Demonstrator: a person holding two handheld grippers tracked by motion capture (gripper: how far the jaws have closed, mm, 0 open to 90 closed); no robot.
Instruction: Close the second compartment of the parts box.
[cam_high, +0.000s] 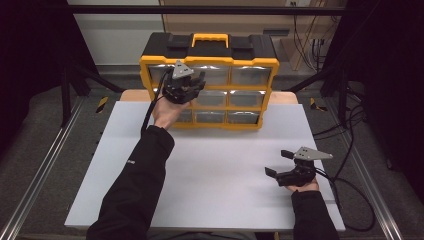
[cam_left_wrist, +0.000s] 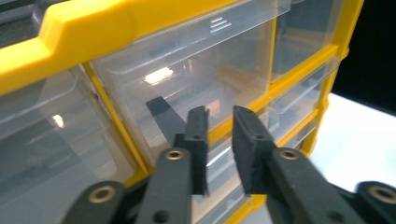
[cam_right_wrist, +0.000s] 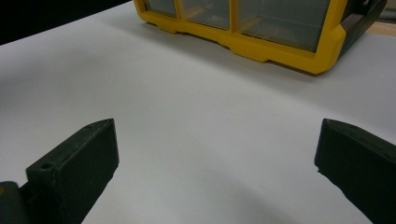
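The left tool (cam_high: 187, 80) hovered at the left drawers of the yellow organizer (cam_high: 252, 61) standing at the bench's (cam_high: 215, 165) far edge, jaws slightly parted, gripping nothing. The right tool (cam_high: 279, 162) rested released, wide apart, on the bench.

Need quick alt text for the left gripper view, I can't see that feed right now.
The left gripper points at a clear drawer of the yellow organizer, its two black jaws slightly apart with nothing visibly clamped between them. More clear drawers flank it, and the white table shows at right.
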